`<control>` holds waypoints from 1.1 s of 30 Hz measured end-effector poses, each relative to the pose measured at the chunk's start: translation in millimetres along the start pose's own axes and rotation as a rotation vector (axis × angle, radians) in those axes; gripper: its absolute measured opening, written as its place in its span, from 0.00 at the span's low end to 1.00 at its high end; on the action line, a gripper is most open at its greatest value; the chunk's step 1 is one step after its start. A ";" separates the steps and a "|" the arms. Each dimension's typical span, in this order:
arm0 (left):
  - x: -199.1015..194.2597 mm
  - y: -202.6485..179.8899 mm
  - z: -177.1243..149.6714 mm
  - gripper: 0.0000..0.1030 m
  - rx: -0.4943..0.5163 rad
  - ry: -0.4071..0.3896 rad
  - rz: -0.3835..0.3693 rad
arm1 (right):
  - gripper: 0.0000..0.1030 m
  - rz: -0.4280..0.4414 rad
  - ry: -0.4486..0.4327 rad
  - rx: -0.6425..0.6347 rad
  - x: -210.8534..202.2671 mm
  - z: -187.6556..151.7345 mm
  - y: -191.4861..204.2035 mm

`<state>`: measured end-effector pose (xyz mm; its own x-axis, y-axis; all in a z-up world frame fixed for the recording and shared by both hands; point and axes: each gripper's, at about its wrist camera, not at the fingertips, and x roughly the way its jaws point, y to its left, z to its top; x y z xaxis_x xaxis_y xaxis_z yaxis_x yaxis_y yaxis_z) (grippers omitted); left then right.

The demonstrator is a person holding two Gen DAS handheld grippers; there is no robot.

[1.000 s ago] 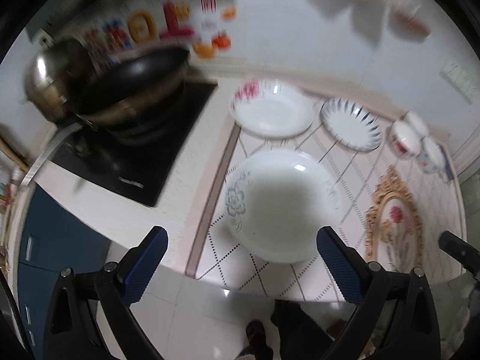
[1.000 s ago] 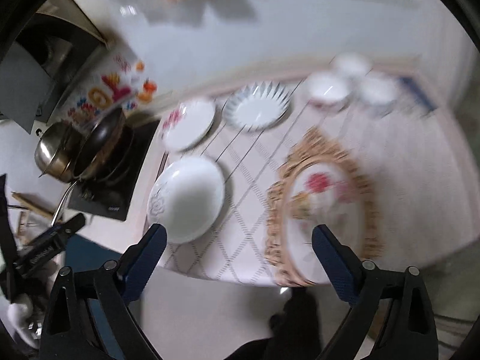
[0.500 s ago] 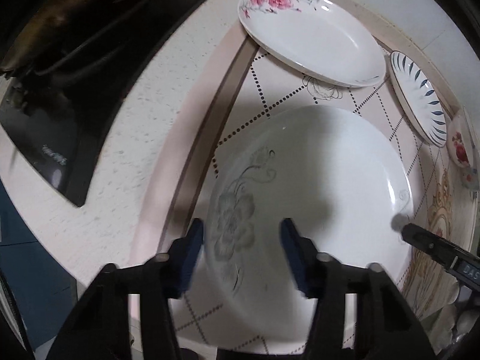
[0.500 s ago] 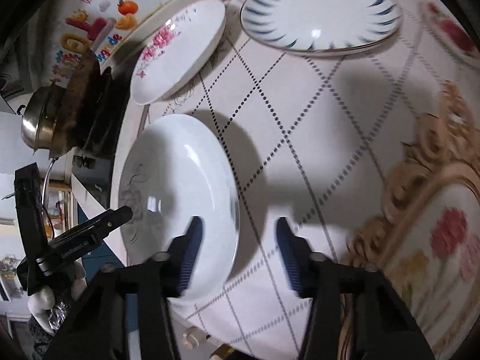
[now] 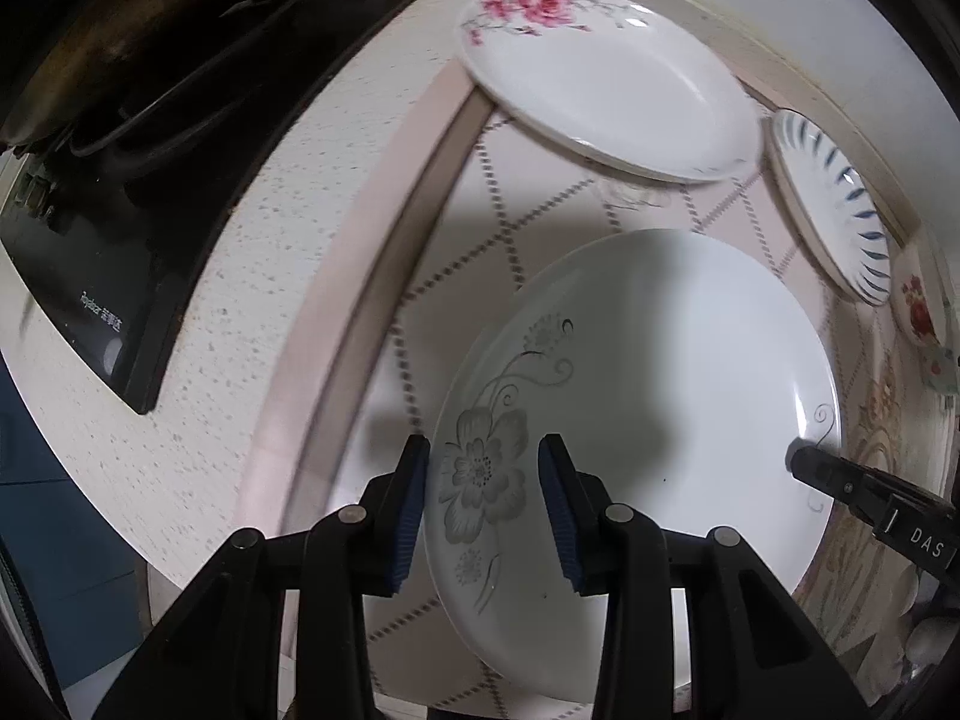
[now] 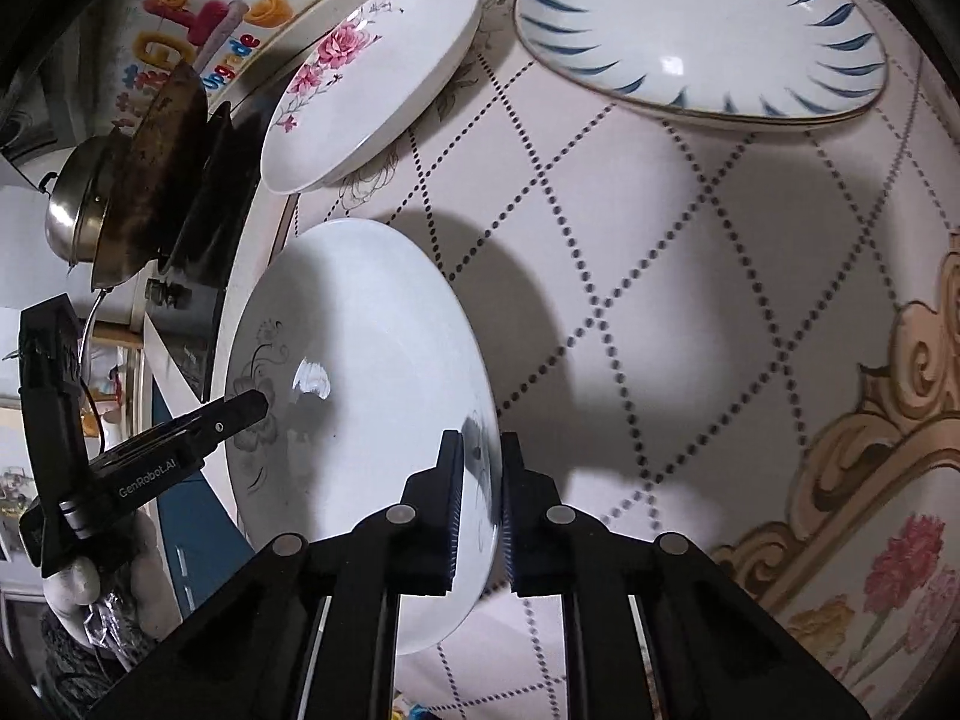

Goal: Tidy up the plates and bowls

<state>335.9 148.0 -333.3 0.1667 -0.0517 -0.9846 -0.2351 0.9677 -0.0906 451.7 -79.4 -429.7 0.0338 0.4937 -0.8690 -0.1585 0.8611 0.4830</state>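
- Speckled surface (image 5: 252, 276) with a diamond-patterned mat (image 6: 690, 276); stove (image 5: 150, 138) far left of the fingers.
- Left gripper (image 5: 483, 501) straddles the white plate's (image 5: 648, 396) flowered rim, fingers (image 5: 411, 504) narrowed, contact unclear.
- Right gripper (image 6: 482, 501) pinches the opposite rim, fingers clenched.
- Rose plate (image 5: 606, 78) and blue-striped plate (image 6: 702, 30) lie beyond.

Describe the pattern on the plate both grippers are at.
Grey flower with curling stems on white; left wrist view.

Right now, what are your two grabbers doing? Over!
Left gripper and right gripper both pinching the grey-flower plate rim. Pink-rose plate and blue-striped plate sit beyond.
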 end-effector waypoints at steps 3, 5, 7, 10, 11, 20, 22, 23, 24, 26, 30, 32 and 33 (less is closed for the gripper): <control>-8.2 -19.2 -3.9 0.33 0.024 -0.003 -0.024 | 0.13 -0.004 -0.013 0.002 -18.4 -7.1 -10.3; -9.5 -32.6 -7.6 0.33 0.048 -0.007 -0.044 | 0.13 -0.006 -0.023 0.011 -32.3 -11.7 -19.3; -10.1 -45.3 -10.6 0.33 0.074 -0.008 -0.055 | 0.13 -0.010 -0.031 0.022 -44.8 -17.8 -30.4; -7.4 -67.9 -18.9 0.33 0.114 0.000 -0.084 | 0.13 -0.020 -0.044 0.052 -65.1 -29.3 -51.4; -5.7 -78.0 -18.8 0.33 0.133 0.007 -0.095 | 0.13 -0.027 -0.049 0.063 -71.5 -33.6 -58.6; 8.7 -147.4 -19.1 0.33 0.256 0.030 -0.122 | 0.13 -0.087 -0.085 0.188 -110.4 -68.4 -133.9; 11.8 -157.7 -20.3 0.33 0.272 0.037 -0.122 | 0.13 -0.086 -0.090 0.220 -111.1 -74.3 -147.9; 14.0 -164.5 -19.4 0.33 0.280 0.040 -0.121 | 0.13 -0.089 -0.092 0.231 -111.7 -76.0 -151.1; 15.2 -168.7 -18.7 0.33 0.287 0.042 -0.121 | 0.13 -0.093 -0.098 0.242 -113.3 -77.7 -155.3; 16.8 -175.1 -17.8 0.33 0.304 0.046 -0.118 | 0.13 -0.099 -0.106 0.254 -116.4 -80.2 -160.6; 25.1 -186.2 -15.9 0.33 0.320 0.054 -0.111 | 0.13 -0.105 -0.114 0.277 -121.2 -84.1 -171.9; 28.8 -189.2 -15.1 0.33 0.324 0.063 -0.108 | 0.13 -0.111 -0.112 0.281 -122.4 -86.0 -176.4; 29.6 -190.5 -15.0 0.33 0.325 0.064 -0.107 | 0.13 -0.112 -0.110 0.283 -122.3 -86.5 -177.2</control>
<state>371.2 -41.5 -347.5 0.1111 -0.1621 -0.9805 0.0996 0.9834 -0.1513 390.3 -302.9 -418.2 0.1440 0.3908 -0.9092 0.1327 0.9028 0.4090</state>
